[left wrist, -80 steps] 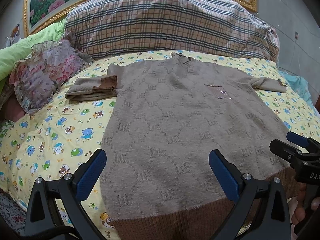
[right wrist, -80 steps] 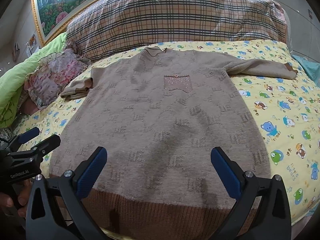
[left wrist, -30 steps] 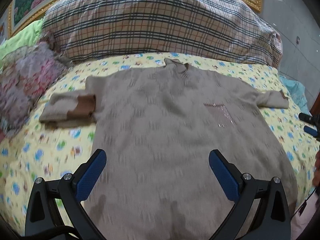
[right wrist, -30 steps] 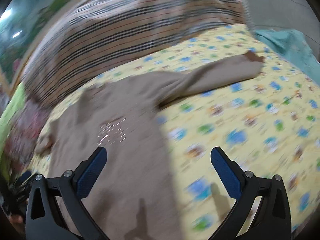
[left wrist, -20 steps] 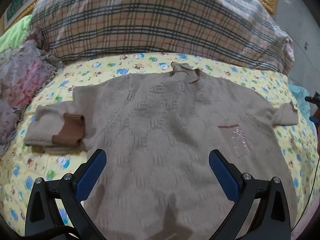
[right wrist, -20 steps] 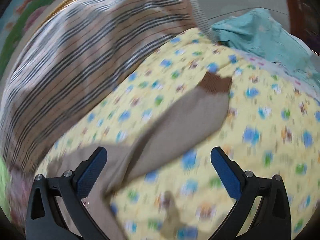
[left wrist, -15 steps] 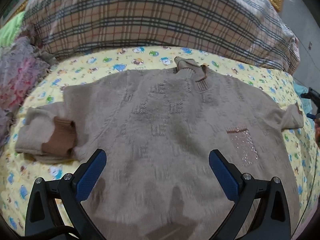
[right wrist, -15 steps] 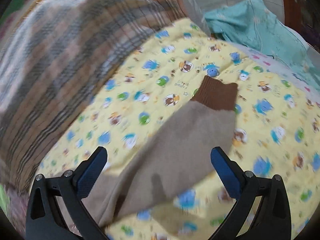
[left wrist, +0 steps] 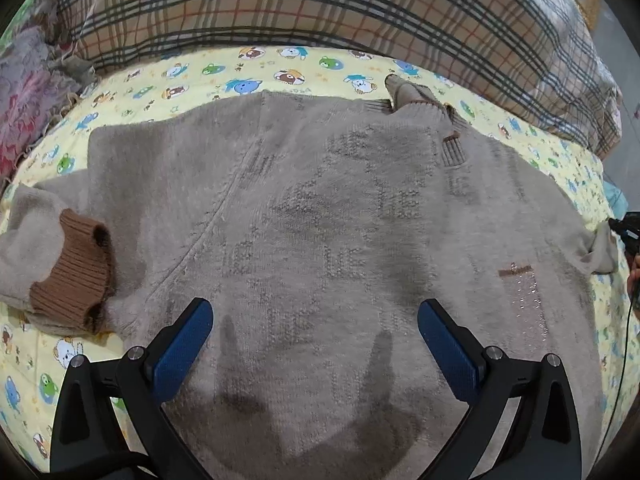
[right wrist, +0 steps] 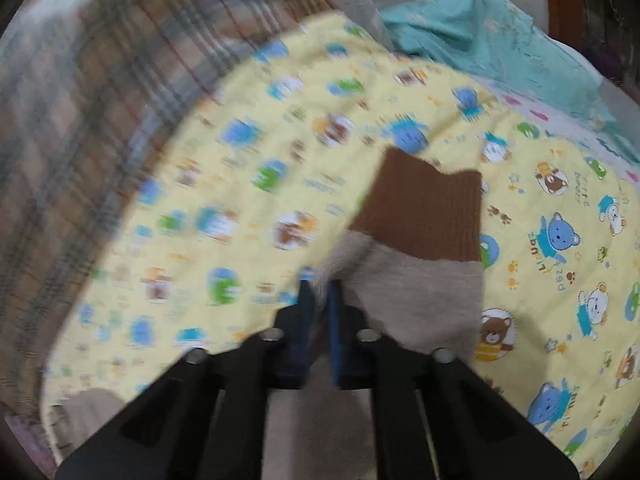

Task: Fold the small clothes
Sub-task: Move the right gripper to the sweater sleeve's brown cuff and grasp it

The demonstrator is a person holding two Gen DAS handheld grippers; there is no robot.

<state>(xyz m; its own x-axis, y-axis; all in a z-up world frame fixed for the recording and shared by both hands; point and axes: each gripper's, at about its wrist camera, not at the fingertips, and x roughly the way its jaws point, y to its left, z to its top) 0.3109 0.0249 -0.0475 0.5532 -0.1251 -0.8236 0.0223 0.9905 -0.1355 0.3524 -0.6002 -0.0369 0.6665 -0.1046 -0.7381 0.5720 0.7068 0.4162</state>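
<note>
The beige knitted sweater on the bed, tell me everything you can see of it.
The beige knitted sweater lies flat, front up, on the yellow cartoon-print sheet, collar toward the plaid pillow. Fuzzy knit, woven pattern, sparkly chest pocket. One brown-cuffed sleeve is folded back on itself; the right gripper pinches the other sleeve near its cuff.

The yellow cartoon bedsheet [right wrist: 568, 216] carries small printed words beside its bears, to the right of the right gripper [right wrist: 320, 300]; one looks like "little bears". The rest is too blurred to read.
</note>
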